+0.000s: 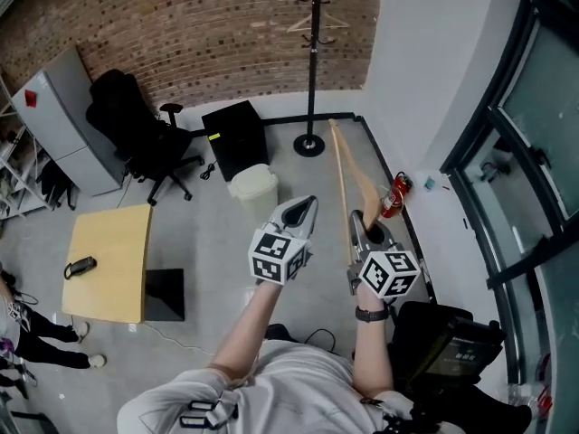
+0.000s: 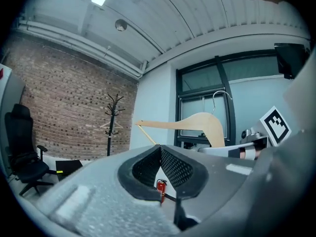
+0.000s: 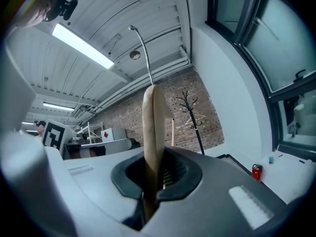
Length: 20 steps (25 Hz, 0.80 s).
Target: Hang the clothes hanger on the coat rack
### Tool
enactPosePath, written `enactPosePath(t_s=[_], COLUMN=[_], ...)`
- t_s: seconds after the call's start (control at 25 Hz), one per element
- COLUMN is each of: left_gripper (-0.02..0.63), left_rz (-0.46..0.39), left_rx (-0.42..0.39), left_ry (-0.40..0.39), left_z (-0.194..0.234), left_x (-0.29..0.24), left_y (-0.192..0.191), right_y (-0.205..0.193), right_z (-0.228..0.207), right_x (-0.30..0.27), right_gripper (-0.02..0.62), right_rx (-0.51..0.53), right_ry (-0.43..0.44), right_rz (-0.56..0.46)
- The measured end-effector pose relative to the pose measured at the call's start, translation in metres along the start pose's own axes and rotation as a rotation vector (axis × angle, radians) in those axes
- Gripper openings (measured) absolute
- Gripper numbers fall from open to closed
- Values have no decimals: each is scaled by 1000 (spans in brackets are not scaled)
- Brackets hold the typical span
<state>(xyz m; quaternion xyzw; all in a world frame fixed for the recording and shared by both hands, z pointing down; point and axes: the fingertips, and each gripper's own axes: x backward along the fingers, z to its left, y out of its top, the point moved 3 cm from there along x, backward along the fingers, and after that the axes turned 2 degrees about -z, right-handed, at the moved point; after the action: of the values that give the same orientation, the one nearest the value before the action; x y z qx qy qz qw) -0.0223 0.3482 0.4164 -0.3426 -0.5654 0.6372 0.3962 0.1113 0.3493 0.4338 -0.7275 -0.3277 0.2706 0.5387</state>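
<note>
**Hanger pinched low, hook left free, coat rack well ahead**

The right gripper (image 3: 153, 179) is clamped hard on the lower body of the wooden clothes hanger (image 1: 349, 181). Its jaws press the flat sides, so the wire hook (image 3: 143, 53) stands clear above them. That grip looks chosen to leave the hook free to catch a peg.

The left gripper (image 2: 160, 154) rides alongside, as far short of the coat rack (image 1: 313, 61) as its partner. Its jaws are together with nothing between them, so it seems to be a spare for now.

From the right gripper, one arm of the hanger reaches out towards the rack but ends well short of its round base. A white bin (image 1: 251, 186) and a black cabinet (image 1: 233, 138) sit on the grey floor to the left of that base, off the direct line.

The rack stands against the brick wall near the corner, with another hanger (image 1: 317, 22) already on an upper peg. By my judgement this is the carry stage, and the hook must yet be brought up to a free peg.
</note>
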Motion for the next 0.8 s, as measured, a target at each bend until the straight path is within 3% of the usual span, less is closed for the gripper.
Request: enactPosePath(t_s=[0.44,0.64,0.8], left_gripper=[-4,-5,-4], left_rz=[36,15,-40], left_rx=[42,40,63], left_ry=[-147,-178,-159], left_z=[15,57,102], left_x=[-97,-146,-168], left_y=[-20,-4,11], right_y=[5,19,28], right_z=[-68,-87,-99], right_x=[-36,-90,-132], right_gripper=[6,6,6], right_rx=[-15,-38,-27], right_ry=[-149,-168,-198], right_rz=[-2,-36,-56])
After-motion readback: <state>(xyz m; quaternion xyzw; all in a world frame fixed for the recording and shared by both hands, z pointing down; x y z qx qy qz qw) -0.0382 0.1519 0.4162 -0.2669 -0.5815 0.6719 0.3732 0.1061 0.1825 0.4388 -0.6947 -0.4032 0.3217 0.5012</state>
